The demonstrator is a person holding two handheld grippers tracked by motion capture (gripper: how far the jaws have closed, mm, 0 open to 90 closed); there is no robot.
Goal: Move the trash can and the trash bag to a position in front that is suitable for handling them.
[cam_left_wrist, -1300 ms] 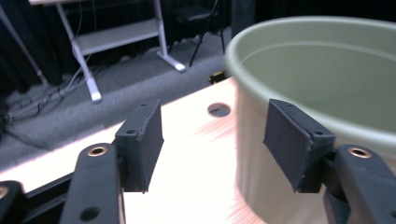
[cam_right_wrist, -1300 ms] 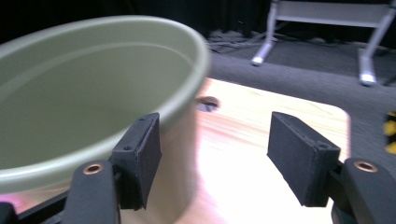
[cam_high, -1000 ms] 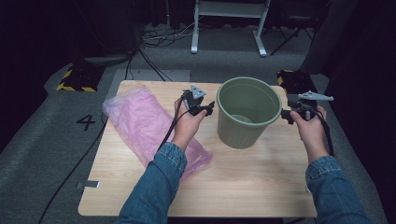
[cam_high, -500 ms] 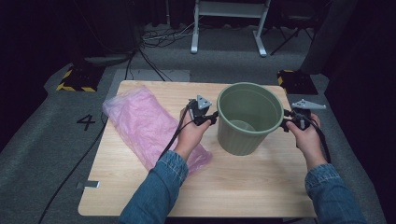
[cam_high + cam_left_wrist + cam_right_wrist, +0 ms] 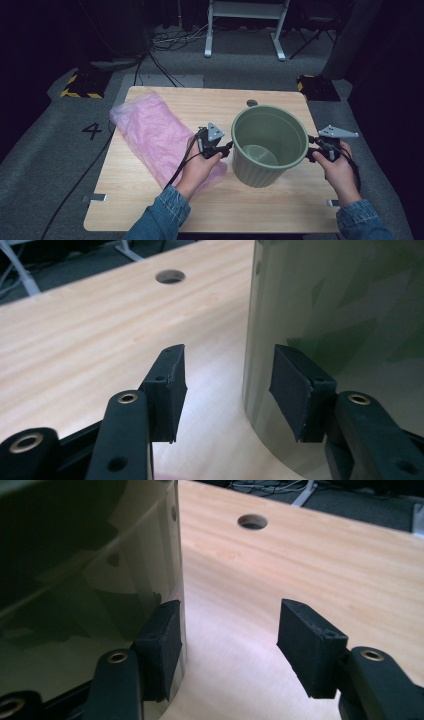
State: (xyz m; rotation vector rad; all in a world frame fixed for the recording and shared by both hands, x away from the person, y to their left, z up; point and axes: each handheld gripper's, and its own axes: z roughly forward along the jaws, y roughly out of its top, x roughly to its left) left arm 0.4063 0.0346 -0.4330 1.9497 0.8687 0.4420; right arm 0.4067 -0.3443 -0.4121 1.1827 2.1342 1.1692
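A green ribbed bucket (image 5: 260,170) stands upright on the wooden table (image 5: 280,205), its inside showing nothing. My left gripper (image 5: 229,148) is at the bucket's left side and my right gripper (image 5: 310,150) at its right side. In the left gripper view the left gripper (image 5: 225,385) is open, its right pad (image 5: 295,390) against the bucket wall (image 5: 340,315) and its other jaw over bare wood. In the right gripper view the right gripper (image 5: 230,640) is open, its left pad (image 5: 160,645) on the bucket wall (image 5: 75,555). Both jaw pairs have just been narrowing, with nothing clamped between them.
A crumpled pink plastic bag (image 5: 150,130) lies on the table's left half, partly under my left forearm. A round hole (image 5: 251,103) sits in the tabletop behind the bucket. Cables and a white stand are on the floor beyond the far edge.
Both hands and the bucket between them have come toward the near edge of the table. The pink bag has stayed where it was.
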